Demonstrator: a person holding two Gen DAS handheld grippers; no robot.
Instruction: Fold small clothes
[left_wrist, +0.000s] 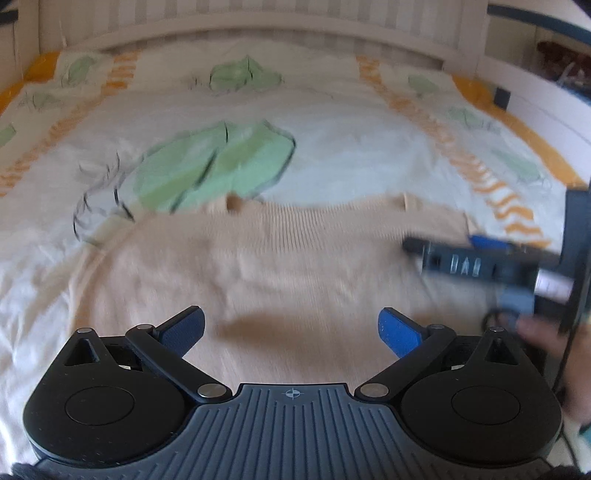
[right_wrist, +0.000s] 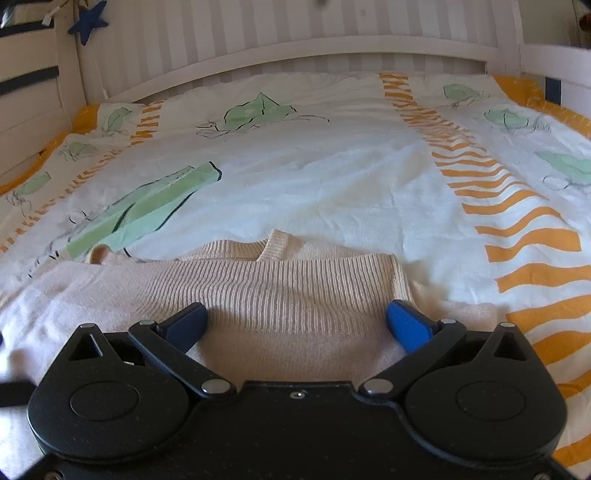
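From the left wrist, the left gripper hung over the beige ribbed knit sweater with its jaws spread wide, holding nothing; the sweater lay flat on the white leaf-print bedspread. The right gripper showed blurred at far right.

From the right wrist, the right gripper was also wide open over the sweater's near ribbed hem.

Left gripper jaws spread wide (blurred); right gripper jaws wide apart, level.
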